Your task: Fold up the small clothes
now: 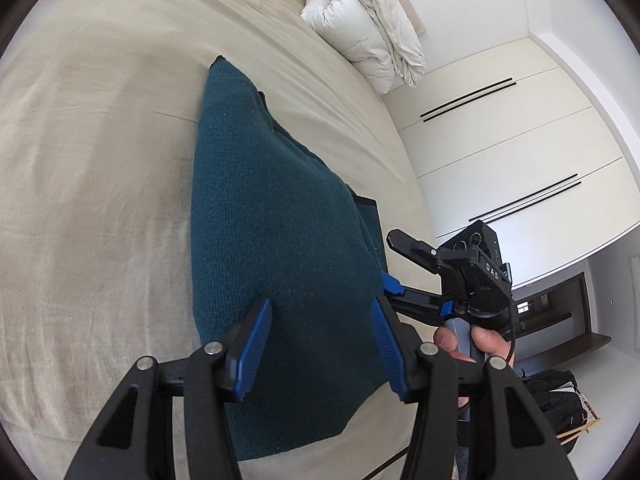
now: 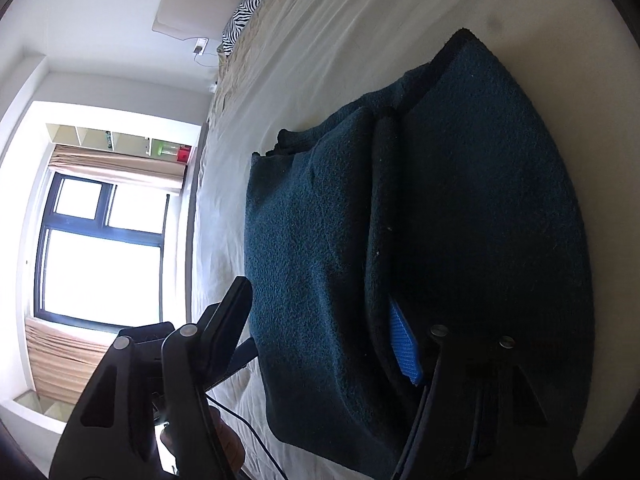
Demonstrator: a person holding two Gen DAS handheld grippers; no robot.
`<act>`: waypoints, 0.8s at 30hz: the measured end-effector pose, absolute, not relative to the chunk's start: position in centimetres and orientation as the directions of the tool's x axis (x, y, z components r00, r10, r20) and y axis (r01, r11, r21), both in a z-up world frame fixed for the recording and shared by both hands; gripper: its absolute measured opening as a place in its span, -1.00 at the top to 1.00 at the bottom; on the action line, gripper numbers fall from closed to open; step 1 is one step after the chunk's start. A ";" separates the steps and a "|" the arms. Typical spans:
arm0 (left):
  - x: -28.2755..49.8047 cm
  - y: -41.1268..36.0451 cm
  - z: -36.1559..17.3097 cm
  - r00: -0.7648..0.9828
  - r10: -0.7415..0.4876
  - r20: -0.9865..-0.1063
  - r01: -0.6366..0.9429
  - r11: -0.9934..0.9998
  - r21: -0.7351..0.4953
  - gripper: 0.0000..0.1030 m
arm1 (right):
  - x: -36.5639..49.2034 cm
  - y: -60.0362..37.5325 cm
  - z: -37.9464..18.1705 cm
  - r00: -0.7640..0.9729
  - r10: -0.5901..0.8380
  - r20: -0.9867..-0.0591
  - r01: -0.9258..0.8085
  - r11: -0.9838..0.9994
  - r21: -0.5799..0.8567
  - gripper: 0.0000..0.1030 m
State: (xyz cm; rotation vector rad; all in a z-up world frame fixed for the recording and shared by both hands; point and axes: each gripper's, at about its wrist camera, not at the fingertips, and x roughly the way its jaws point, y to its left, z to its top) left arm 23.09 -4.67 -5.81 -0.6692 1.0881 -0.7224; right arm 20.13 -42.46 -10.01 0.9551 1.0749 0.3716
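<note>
The landmark is the teal knitted garment (image 1: pixel 280 240), which lies partly folded on the beige bed (image 1: pixel 100 180), a dark-edged layer showing at its right side. Left of the garment there is only bare bedsheet. Over the garment's near end hangs the left tool (image 1: pixel 322 344), its blue pads (image 1: pixel 254 354) spread apart with the knit beneath the gap and neither pad pressing on it. Just right of the garment's near edge is the right tool (image 1: pixel 390 276), held by a hand (image 1: pixel 460 344) around a grey grip. Beyond the garment's far right, a bundled white duvet (image 1: pixel 368 28) sits at the bed's edge.

In the right wrist view, a window (image 2: pixel 100 240) stands far left of the garment (image 2: pixel 320 260). The right tool (image 2: pixel 320 344) straddles the folded layer: one finger left of it, the blue pad (image 2: pixel 404 344) tucked into the crease on its right; I cannot tell if the pads press the cloth.
</note>
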 end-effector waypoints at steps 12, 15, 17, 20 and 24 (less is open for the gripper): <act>23.6 -6.1 -5.9 0.278 -0.773 -0.570 0.196 0.626 -0.754 -0.05 | 20.3 -42.2 -10.9 0.423 0.577 -0.699 0.225 0.680 0.697 0.70; 23.9 -6.9 -5.5 0.280 -0.767 -0.577 0.207 0.636 -0.744 -0.05 | 20.2 -41.8 -9.6 0.455 0.547 -0.703 0.197 0.707 0.679 0.74; 24.0 -7.7 -5.0 0.276 -0.764 -0.583 0.218 0.641 -0.736 -0.05 | 20.5 -41.8 -8.3 0.481 0.533 -0.696 0.174 0.720 0.672 0.74; 24.1 -9.3 -4.0 0.274 -0.763 -0.585 0.252 0.644 -0.723 -0.05 | 20.6 -42.0 -5.9 0.514 0.515 -0.686 0.134 0.741 0.658 0.75; 24.0 -11.8 -3.0 0.265 -0.759 -0.594 0.304 0.651 -0.696 -0.05 | 19.7 -43.8 -4.1 0.540 0.496 -0.680 0.125 0.752 0.647 0.75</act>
